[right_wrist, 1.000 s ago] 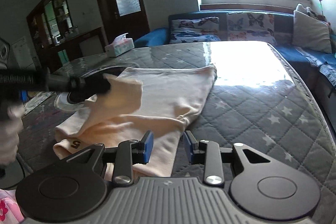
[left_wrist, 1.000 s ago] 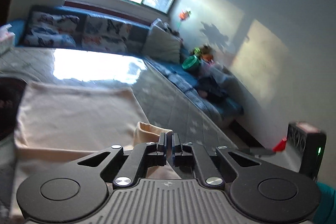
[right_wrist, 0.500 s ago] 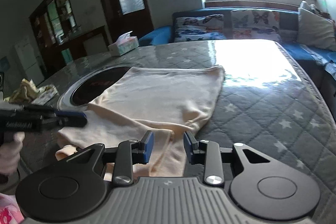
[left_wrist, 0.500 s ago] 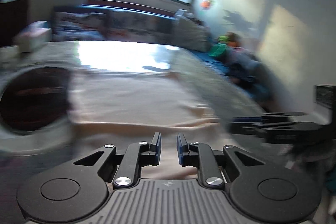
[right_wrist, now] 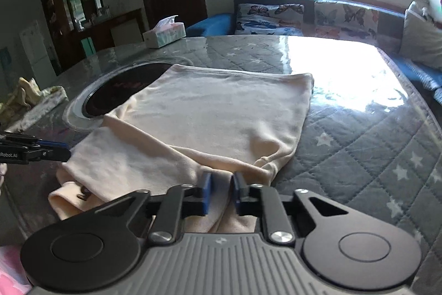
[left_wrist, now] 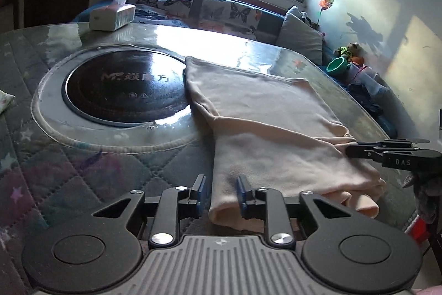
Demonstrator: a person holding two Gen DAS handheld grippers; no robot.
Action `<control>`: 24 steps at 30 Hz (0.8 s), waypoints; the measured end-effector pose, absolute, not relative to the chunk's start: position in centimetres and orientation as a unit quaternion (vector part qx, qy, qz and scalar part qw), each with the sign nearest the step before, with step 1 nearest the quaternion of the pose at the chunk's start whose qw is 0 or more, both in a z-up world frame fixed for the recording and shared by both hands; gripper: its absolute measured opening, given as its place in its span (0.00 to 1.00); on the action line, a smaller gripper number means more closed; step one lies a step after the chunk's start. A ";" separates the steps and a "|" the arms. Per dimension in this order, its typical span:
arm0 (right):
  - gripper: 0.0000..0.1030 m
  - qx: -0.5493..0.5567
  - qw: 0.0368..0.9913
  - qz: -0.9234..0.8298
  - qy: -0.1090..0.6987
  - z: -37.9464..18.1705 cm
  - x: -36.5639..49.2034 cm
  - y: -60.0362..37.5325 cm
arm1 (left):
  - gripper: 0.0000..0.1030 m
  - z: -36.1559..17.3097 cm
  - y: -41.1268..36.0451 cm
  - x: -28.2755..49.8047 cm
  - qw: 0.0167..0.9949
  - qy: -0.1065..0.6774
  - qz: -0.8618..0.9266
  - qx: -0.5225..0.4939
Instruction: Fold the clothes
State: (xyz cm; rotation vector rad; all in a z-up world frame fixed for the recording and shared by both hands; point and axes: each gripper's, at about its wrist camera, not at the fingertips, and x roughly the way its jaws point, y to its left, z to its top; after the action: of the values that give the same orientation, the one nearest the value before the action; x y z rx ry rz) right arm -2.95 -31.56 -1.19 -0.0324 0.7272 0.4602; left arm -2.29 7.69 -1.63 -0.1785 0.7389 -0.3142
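- We see a cream shirt (left_wrist: 265, 129) lying flat on the worktop (left_wrist: 83, 173), which has a grey quilted cover with little stars.
- Our left hand-held gripper (left_wrist: 220, 191) is low over the near end of the shirt. Its two fingers are apart, with a wide gap between them. The corner of the shirt's folded edge sits in that gap, but the fingers are not squeezing it.
- Our right hand-held gripper (right_wrist: 221, 191) is at the other near corner of the shirt. Its fingers are apart too, with a smaller gap. A bit of cream cloth lies between the blue pads (right_wrist: 205, 192). We cannot tell if the pads touch the cloth.
- From the left hand-held gripper, the right one shows far off to the right, with its tip at a bunched fold of the shirt.
- From the right hand-held gripper, the left one shows far off to the left, just beside the shirt's edge.
- A sleeve end (right_wrist: 69, 198) with a dark mark on it pokes out to the left of the right hand-held gripper.
- A round black cooktop (left_wrist: 124, 85) is set into the worktop, ahead and to the left of the left hand-held gripper. The far side of the shirt lies over its rim.
- A tissue box (left_wrist: 112, 15) stands far ahead on the worktop.
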 end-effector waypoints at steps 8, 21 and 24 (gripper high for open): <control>0.07 -0.030 0.927 0.220 0.303 1.6 -3.8 -31.1 | 0.04 -1.5 7.9 -2.8 0.922 0.346 -0.154 -0.083; 0.19 -0.014 0.924 0.209 0.321 0.9 -3.6 -32.2 | 0.06 0.9 7.7 -1.7 0.925 0.334 -0.172 -0.065; 0.19 -0.024 0.919 0.229 0.320 1.3 -4.2 -31.8 | 0.07 1.7 6.4 -0.2 0.923 0.326 -0.194 -0.064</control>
State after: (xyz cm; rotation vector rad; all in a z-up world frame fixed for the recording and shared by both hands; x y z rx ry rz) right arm -4.15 -31.76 1.32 -0.0484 0.6568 0.4700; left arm -0.19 6.36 1.74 -0.1322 0.6683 -0.3980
